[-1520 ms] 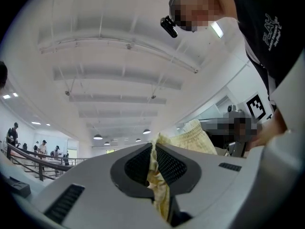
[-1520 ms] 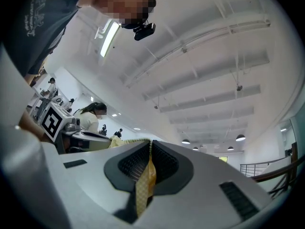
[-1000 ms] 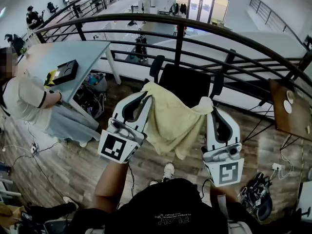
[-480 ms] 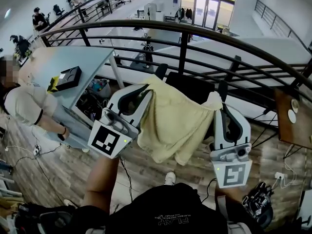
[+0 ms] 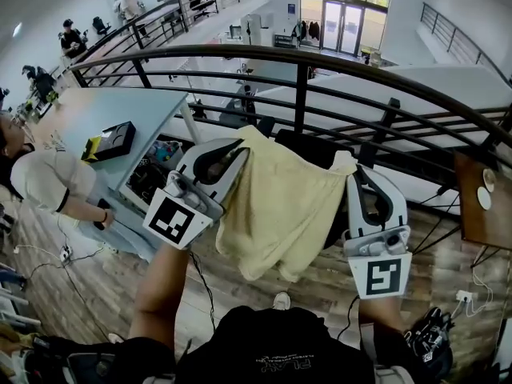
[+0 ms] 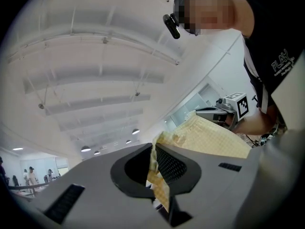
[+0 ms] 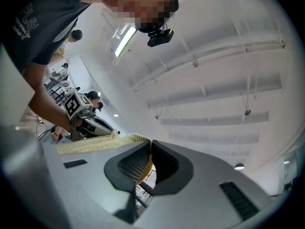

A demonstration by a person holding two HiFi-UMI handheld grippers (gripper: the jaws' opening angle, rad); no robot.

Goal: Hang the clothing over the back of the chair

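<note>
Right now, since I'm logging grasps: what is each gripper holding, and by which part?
Both hold the yellow garment: left gripper and right gripper each pinch a top corner.

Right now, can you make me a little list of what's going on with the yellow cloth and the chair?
garment: pale yellow, spread out and hanging between both grippers
left hand-held gripper: shut on one top corner
right hand-held gripper: shut on the other top corner
chair: black, beyond the garment, partly hidden by it
task: garment looks not yet draped over the chair back
</note>
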